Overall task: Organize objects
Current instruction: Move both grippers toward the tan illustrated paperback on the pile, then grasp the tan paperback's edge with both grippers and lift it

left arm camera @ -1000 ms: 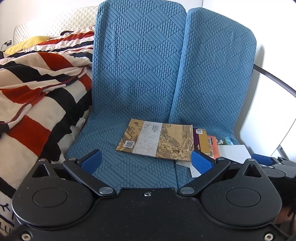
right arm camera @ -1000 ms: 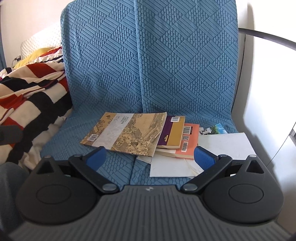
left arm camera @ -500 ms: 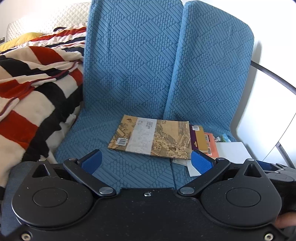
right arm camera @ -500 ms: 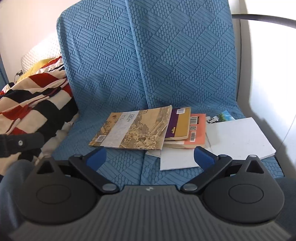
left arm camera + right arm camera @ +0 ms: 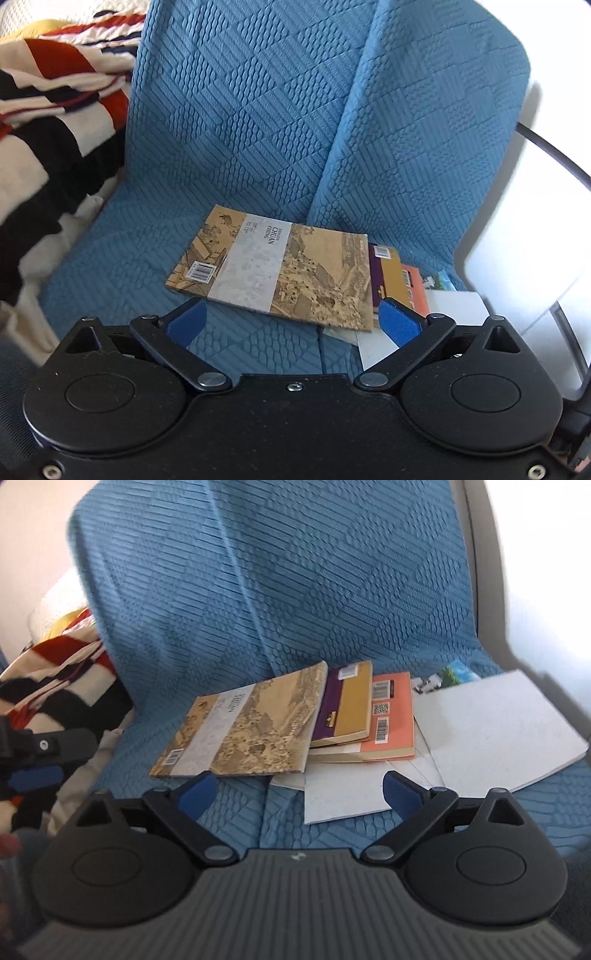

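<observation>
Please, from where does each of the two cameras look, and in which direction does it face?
Left wrist: sits behind the open left gripper, facing the tan painted-cover book on the blue quilted sofa.
Right wrist: sits behind the open right gripper, facing the white paper sheets; the left gripper shows at its left edge.
Shared: book, sofa.

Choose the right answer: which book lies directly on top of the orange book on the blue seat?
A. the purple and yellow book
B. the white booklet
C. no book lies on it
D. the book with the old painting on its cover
A: in the right wrist view the purple and yellow book overlaps the left part of the orange book, while the painting-covered book rests on the purple one.
</observation>
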Demonstrator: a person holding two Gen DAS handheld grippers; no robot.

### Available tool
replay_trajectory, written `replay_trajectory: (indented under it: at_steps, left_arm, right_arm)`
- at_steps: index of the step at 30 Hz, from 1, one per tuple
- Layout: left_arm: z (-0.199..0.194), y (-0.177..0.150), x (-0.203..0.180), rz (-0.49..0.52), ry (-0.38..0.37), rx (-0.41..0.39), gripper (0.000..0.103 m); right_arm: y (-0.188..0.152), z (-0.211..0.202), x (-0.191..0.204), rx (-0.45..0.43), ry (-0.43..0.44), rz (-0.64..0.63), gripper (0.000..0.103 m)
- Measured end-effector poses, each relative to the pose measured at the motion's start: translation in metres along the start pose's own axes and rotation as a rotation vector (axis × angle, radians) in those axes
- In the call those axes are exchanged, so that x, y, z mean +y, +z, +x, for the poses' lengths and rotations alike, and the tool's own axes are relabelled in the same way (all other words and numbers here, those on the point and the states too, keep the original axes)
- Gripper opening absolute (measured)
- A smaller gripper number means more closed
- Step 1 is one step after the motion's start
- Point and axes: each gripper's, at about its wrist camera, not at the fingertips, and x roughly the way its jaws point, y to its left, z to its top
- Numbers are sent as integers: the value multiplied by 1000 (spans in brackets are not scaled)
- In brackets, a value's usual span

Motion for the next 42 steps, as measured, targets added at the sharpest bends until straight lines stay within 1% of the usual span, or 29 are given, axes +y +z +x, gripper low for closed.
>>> replay_trajectory:
  at_steps: [2, 6, 12, 14, 15, 16, 17, 18, 20, 23, 26, 27, 29, 31, 32, 34, 35, 36, 38, 39, 42]
  left_arm:
    - [15, 5, 3, -26, -6, 5, 96]
    - [43, 12, 7, -75, -17, 25, 92]
    - [80, 13, 7, -140, -30, 79, 80]
    - [89, 10, 7, -152, -30, 93, 77]
    - [94, 8, 8, -167, -32, 104, 75]
    - [99, 7, 10, -186, -41, 116, 73]
    - [102, 4, 13, -207, -47, 126, 72]
    - [106, 2, 16, -231, -52, 135, 71]
    - [111, -2, 21, -286, -68, 151, 67]
    - [117, -5, 28, -368, -102, 167, 66]
    - [123, -9, 32, -433, -136, 191, 66]
    - [125, -10, 33, -456, -145, 199, 66]
    - [130, -13, 35, -502, -166, 213, 66]
    - [134, -17, 37, -544, -189, 229, 66]
    - [136, -18, 37, -559, -203, 238, 66]
    - [139, -21, 37, -587, -230, 253, 66]
    - [141, -22, 38, -608, -246, 260, 67]
    - [143, -25, 39, -633, -260, 266, 67]
    - [145, -28, 42, -676, -262, 278, 67]
    - [144, -29, 43, -686, -262, 273, 67]
    - [146, -32, 47, -740, -287, 276, 67]
  right_arm:
    - [3, 11, -4, 1, 14, 28, 97]
    - [11, 31, -15, -3, 91, 122, 97]
    - [25, 61, -18, 21, 142, 140, 97]
    - [27, 72, -20, 51, 149, 137, 97]
    - [27, 78, -23, 74, 161, 157, 96]
    - [27, 83, -27, 94, 179, 186, 92]
    - [27, 87, -30, 116, 199, 213, 84]
    - [26, 91, -34, 139, 215, 236, 80]
    - [25, 96, -39, 169, 230, 280, 74]
    - [24, 99, -45, 192, 237, 354, 67]
    - [25, 104, -50, 195, 285, 429, 63]
    - [24, 107, -51, 203, 285, 443, 62]
    - [24, 112, -52, 221, 272, 466, 56]
    - [23, 117, -54, 242, 254, 494, 54]
    - [24, 121, -55, 245, 243, 508, 51]
    - [23, 124, -58, 248, 225, 535, 41]
    - [22, 127, -60, 252, 225, 555, 33]
    - [21, 129, -62, 260, 233, 580, 28]
    - [19, 131, -65, 283, 238, 613, 24]
    - [17, 130, -67, 290, 244, 636, 23]
    - [14, 124, -74, 287, 287, 704, 19]
